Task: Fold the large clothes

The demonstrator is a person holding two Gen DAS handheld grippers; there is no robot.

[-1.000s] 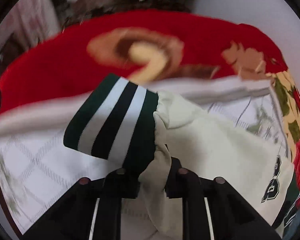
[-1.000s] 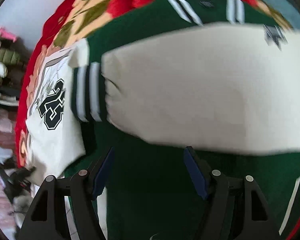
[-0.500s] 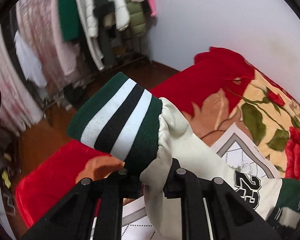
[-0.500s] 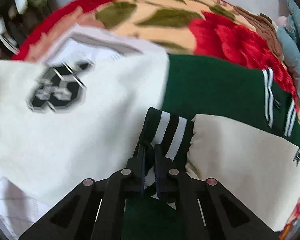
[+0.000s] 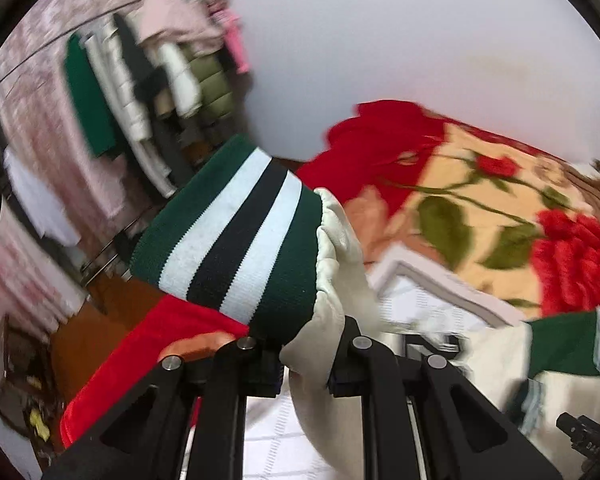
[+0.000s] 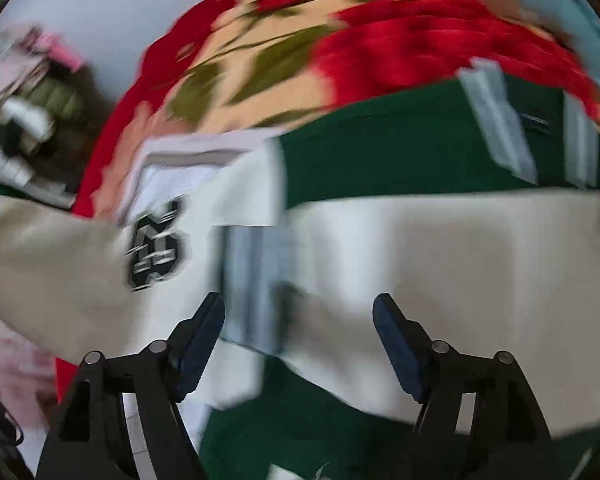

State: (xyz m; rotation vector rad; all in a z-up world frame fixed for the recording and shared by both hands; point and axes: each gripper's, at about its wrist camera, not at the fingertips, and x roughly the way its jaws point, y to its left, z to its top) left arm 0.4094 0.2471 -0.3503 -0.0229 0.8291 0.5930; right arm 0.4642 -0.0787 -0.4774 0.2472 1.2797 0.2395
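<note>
Since half a second ago we see our right gripper (image 6: 299, 344) change from pinching the striped right cuff (image 6: 256, 280) to jaws spread wide, with that cuff now lying free, blurred, at frame centre on the green jacket body (image 6: 380, 152). In the left wrist view, the raised left cuff (image 5: 236, 236) sits slightly higher in frame, and the clothes rack (image 5: 140, 92) at upper left appears more motion-blurred than before.
</note>
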